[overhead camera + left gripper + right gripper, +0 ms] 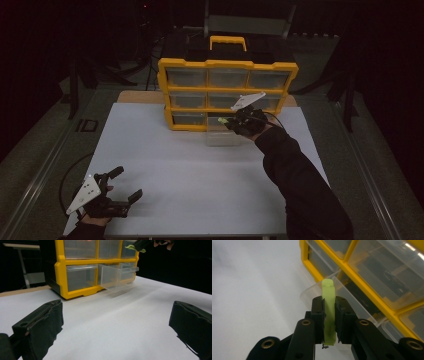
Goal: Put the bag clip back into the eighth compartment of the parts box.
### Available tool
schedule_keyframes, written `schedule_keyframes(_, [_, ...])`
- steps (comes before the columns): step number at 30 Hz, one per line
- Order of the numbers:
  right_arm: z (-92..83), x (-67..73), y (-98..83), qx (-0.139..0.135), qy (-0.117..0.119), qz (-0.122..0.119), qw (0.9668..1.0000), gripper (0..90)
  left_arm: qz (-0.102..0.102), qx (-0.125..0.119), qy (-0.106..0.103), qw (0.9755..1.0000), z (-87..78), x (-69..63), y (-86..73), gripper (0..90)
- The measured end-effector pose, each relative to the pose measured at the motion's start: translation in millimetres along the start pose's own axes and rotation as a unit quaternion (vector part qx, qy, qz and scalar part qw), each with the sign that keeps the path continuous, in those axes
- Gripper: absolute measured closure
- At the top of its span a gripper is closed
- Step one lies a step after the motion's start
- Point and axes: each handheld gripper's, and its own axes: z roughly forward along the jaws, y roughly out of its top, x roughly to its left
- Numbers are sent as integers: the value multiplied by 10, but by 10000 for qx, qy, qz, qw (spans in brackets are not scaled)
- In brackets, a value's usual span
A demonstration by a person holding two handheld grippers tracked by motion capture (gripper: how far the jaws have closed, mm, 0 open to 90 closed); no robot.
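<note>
A yellow-framed organizer (227, 92) with clear drawers stands at the back of the white table (165, 170). Its bottom middle drawer (223, 136) is pulled out over the table, also seen in the left gripper view as the open drawer (117, 276). My right gripper (231, 123) hovers just above that drawer, shut on a flat light green piece (329, 312) that sticks out past the pads toward the open drawer (342, 295). The green piece (135, 248) shows at the top of the left gripper view. My left gripper (125, 187) rests near the table's front left corner, open, with nothing between its jaws.
The organizer carries a yellow handle (228, 42) on top, and a chair (247, 22) stands behind it in the dark. A wooden board edge (140, 96) shows under the white sheet. Bare white surface lies between the two grippers.
</note>
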Motion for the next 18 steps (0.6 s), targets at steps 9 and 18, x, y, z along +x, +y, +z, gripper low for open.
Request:
schedule_keyframes(9, [19,-137,-13,32,-98,62,9999,789,-7,3,-3,10000,0,1,-1,2])
schedule_keyframes(18, [70,-211,-35,-14,-24,70,10000,788,-14,4,-6,10000,2,1,-3,2])
